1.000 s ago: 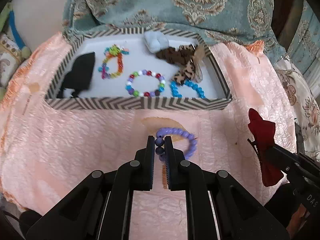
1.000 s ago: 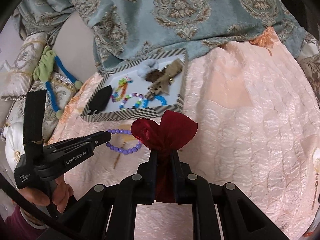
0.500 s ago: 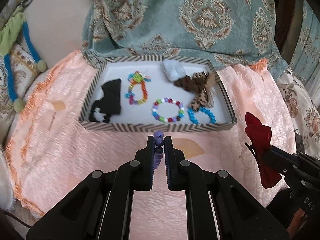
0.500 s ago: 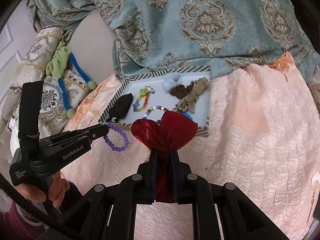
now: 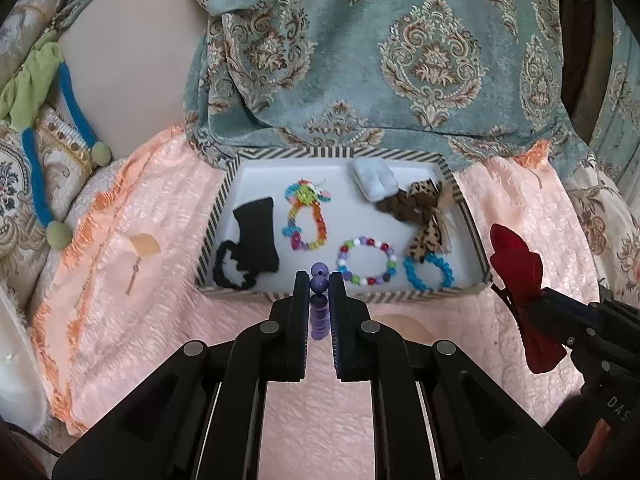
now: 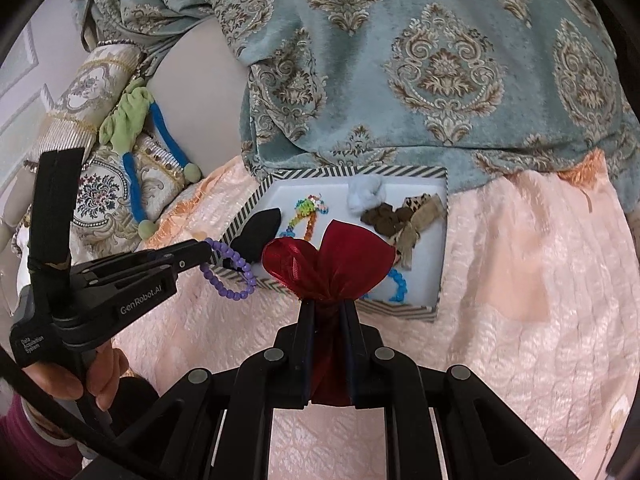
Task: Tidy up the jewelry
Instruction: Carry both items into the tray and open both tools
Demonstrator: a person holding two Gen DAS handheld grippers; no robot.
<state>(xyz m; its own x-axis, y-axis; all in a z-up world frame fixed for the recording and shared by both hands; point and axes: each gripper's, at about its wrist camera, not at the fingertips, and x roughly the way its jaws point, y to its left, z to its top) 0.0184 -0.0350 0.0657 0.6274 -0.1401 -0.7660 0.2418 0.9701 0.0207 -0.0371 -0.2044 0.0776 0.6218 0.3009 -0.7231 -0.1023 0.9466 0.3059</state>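
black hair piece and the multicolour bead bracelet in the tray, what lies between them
In the left wrist view, the rainbow loom bracelet lies between the black hair piece and the multicolour bead bracelet.

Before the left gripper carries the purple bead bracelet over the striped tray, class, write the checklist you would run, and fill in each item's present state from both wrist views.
1. Left gripper shut on the purple bead bracelet: ok.
2. Bracelet hanging free, off the pink cloth: ok in the right wrist view.
3. Bare tray floor for it: ok, a gap between the black piece and the multicolour bracelet in the striped tray.
4. Right gripper shut on the red bow: ok.
5. The two grippers apart: ok, the red bow is off to the right.
6. Bracelet clears the near tray wall: cannot tell.
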